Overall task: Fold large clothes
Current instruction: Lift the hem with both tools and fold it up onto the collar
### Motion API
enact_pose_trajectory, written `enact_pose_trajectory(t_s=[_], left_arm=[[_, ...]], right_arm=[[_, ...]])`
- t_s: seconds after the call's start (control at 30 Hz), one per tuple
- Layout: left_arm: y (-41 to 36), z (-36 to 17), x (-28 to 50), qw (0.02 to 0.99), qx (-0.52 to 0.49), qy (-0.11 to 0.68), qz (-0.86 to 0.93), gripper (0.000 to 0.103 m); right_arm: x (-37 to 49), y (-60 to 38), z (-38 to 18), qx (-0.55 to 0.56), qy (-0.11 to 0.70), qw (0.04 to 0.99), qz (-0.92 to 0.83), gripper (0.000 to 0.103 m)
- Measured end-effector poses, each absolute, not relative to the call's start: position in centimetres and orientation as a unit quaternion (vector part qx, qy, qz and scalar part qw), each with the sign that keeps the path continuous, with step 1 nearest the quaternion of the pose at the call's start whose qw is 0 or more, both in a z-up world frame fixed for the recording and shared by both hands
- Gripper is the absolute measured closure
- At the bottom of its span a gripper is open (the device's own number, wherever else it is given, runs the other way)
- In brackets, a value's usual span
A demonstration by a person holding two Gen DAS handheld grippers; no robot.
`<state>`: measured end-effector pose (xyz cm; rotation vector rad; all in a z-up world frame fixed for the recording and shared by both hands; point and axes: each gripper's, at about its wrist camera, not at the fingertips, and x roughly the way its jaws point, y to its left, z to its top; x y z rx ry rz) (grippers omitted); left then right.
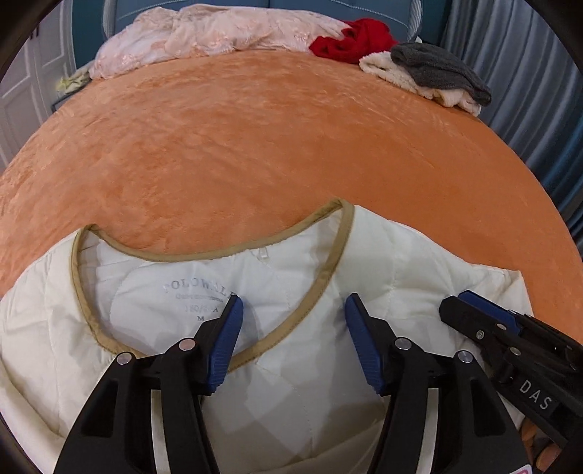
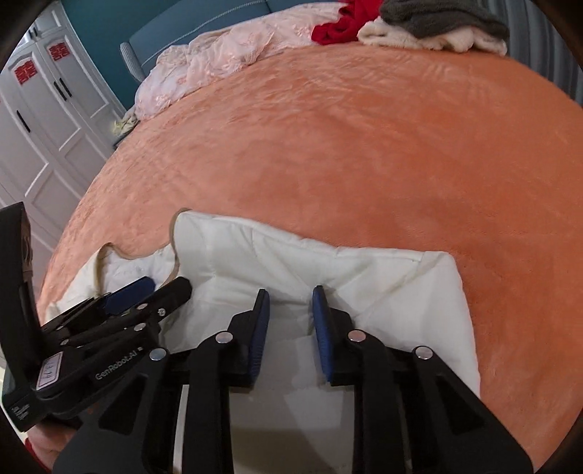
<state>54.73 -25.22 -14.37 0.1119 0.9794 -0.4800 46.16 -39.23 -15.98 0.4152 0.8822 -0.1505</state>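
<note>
Side by side, left gripper [image 1: 291, 310] spread wide, right gripper [image 2: 291, 302] narrower, over white jacket [image 1: 298, 269]

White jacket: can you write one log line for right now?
white jacket flat on orange blanket | left hand-held gripper open | right hand-held gripper open | fold pending

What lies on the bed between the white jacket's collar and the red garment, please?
Only bare orange blanket separates the white jacket from the red garment, in both wrist views.

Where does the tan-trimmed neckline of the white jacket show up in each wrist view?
Left wrist: neckline at lower centre-left, a wide curve just ahead of the open left gripper.
Right wrist: neckline at lower left, small, mostly hidden behind the left gripper.
Shared landmark: red garment at the bed's far edge.
</note>
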Motion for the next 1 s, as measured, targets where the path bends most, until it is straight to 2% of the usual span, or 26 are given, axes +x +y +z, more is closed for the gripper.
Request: enact_pose_trajectory(t_s=[0.23,0.4,0.5,0.63,0.77,0.8,1.0], left_arm=[[-21.7,-10.9,53.1,0.886,0.036,0.42,-0.193,0.046],[-15.8,-8.9,52.1,0.893,0.055,0.407,-0.184,0.046],[-13.9,-10.1,52.7,0.88,0.061,0.437,-0.176,0.047],[-13.9,-12.1,53.0,0.862,0.08,0.467,-0.18,0.047],[-14.0,-13.4,53.2,0.866,0.099,0.46,-0.172,0.048],[-14.1,-13.6,53.4,0.869,0.097,0.456,-0.167,0.048],[-14.2,-14.5,54.1,0.886,0.085,0.432,-0.145,0.043]], right_arm=[[43.5,-39.7,-13.5,0.192,0.391,0.891,-0.126,0.079],[42.0,-36.8,-8.9,0.177,0.371,0.909,-0.061,0.076],[44.1,-32.2,-8.8,0.16,0.404,0.9,0.009,0.076],[47.9,-27.6,-12.9,0.135,0.47,0.871,0.038,0.078],[49.1,-27.3,-15.2,0.12,0.48,0.868,0.022,0.092],[49.2,-27.7,-15.4,0.122,0.478,0.87,0.014,0.103],[48.6,-30.1,-16.5,0.171,0.433,0.885,-0.022,0.103]])
